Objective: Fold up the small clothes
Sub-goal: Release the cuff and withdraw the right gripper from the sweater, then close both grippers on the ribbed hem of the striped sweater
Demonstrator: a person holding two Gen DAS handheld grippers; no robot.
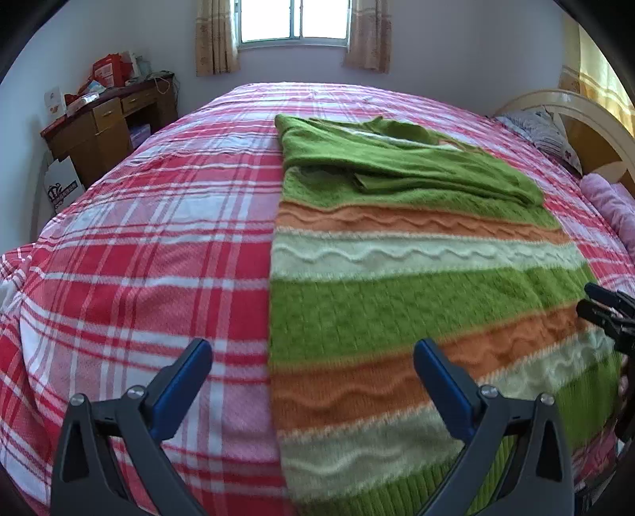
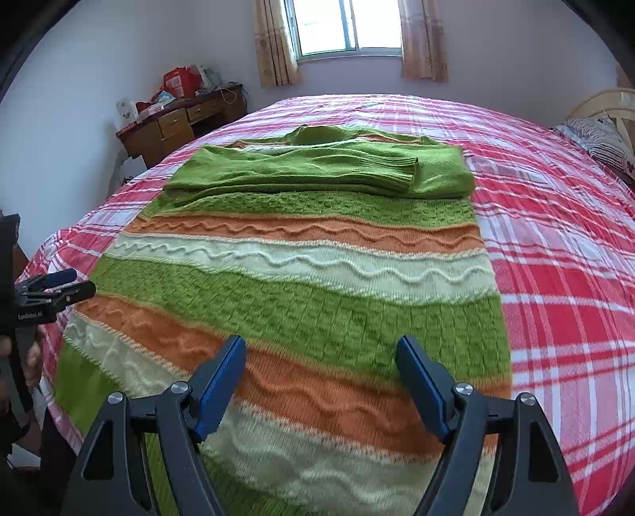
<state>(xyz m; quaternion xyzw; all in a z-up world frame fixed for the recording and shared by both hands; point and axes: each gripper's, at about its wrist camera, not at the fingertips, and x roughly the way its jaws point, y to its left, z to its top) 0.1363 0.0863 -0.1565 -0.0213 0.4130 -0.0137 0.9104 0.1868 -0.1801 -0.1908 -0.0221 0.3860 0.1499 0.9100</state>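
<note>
1. A knitted sweater (image 2: 301,278) lies flat on the bed (image 2: 563,246), its hem toward the cameras and its collar toward the window (image 2: 345,27). The knit is fuzzy, with broad bands of green, orange and pale cream; raised wavy cords run along the orange and cream bands, and the hem is ribbed.
2. Both plain green sleeves (image 2: 317,170) are folded across the chest, one ribbed cuff lying on top.
3. The bed cover is a thin woven plaid in red, pink and white, lightly creased.
4. The left gripper (image 1: 313,359) hangs over the sweater's left edge near the hem, its blue-padded fingers (image 1: 186,381) wide apart and empty.
5. The right gripper (image 2: 321,357) hangs over the lower stripes, its fingers also wide apart, with nothing between them.
6. A wooden desk (image 1: 107,119) with clutter stands in the far corner.
</note>
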